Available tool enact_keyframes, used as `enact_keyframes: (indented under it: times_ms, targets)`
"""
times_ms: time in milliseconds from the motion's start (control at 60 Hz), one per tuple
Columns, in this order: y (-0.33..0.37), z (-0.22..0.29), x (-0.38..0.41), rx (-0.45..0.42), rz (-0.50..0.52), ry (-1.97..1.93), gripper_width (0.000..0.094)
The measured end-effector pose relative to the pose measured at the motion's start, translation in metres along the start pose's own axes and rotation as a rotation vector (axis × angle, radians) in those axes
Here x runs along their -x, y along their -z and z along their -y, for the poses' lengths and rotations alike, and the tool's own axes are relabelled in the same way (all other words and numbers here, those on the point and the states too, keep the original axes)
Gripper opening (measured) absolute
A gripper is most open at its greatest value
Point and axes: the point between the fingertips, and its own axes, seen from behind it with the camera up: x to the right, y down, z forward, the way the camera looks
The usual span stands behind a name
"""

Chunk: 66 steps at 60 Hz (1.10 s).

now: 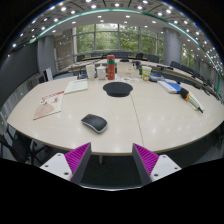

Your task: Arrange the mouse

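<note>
Free room: we find bare desk [150, 120] directly ahead of the hand-held gripper [113, 158], whose fingers stand apart with nothing between them.

Obstacles: mouse [94, 123], just ahead and slightly left, nearest item. Round black mat [118, 89], farther ahead, lying flat. Papers [48, 105] and a sheet [76, 86], well to the left. Books and pens [185, 93], far right. Red bottle [111, 67] with assorted clutter along the far edge; chairs [140, 58] beyond.
</note>
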Motion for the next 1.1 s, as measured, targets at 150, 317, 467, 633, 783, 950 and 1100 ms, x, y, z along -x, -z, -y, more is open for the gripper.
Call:
enact_keyframes:
  times_ms: [150,317,467,633,783,950,1100]
  targets:
    - [-0.063,0.026,0.038,-0.028,0.006,0.051,0.0842]
    - [-0.12,0.036,0.049,-0.008,-0.014,0.106,0.0843]
    - [-0.144,0.048,0.05,-0.015,-0.01,0.115,0.0844]
    - [-0.166,0.065,0.043,-0.013,-0.027,0.09,0.0842]
    - [-0.178,0.066,0.05,0.0,0.02,0.042,0.0684]
    - [-0.181,0.068,0.052,0.0,0.028,0.067,0.0437]
    - [-0.181,0.075,0.055,0.018,0.054,0.04,0.0336]
